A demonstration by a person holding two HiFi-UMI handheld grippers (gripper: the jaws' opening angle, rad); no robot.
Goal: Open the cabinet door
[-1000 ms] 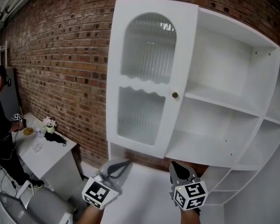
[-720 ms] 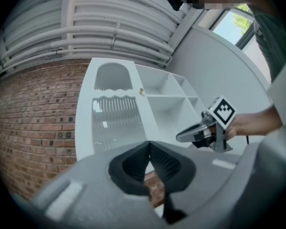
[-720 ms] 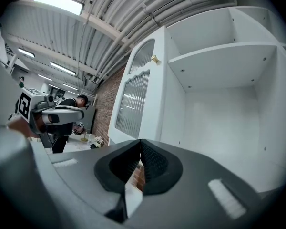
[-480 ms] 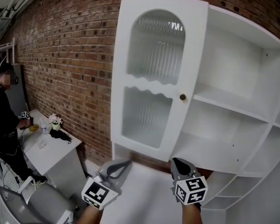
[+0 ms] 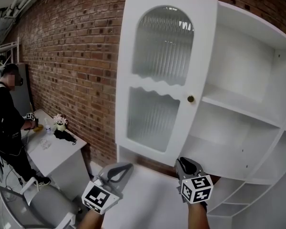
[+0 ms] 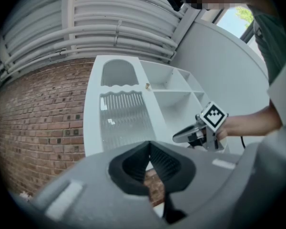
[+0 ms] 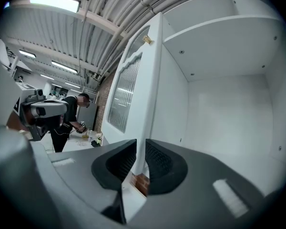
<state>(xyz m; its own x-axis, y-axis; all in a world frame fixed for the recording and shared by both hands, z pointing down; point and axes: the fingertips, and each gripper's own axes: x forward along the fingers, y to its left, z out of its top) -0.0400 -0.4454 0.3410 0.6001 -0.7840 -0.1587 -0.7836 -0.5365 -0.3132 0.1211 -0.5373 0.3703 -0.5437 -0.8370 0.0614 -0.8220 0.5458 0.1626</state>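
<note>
1. Grippers, head view: left gripper (image 5: pixel 127 165) and right gripper (image 5: pixel 181 161) both sit low, below the bottom edge of the cabinet door (image 5: pixel 167 75), touching nothing. The door is swung wide off the cabinet (image 5: pixel 243 46) and stands out in front of the brick wall (image 5: pixel 71 56). Its knob (image 5: pixel 190 98) is on the free edge, and the bare shelves (image 5: pixel 238 106) are fully exposed.
2. Left gripper view: left gripper (image 6: pixel 149 145) has its jaw tips together with nothing between them. The door (image 6: pixel 119 123) is well ahead. The right gripper (image 6: pixel 183 135) is off to the side, clear of the door.
3. Right gripper view: right gripper (image 7: pixel 140 143) jaws have just been opening and now stand a narrow gap apart. The door's free edge (image 7: pixel 150 94) lines up behind that gap, but the pads press on nothing. The knob (image 7: pixel 146 40) is high up, well away.
4. Status, as a judgement: the opening looks done, since the door is far past ajar and released. All that is left is to back both grippers away. No further pull seems needed.
</note>
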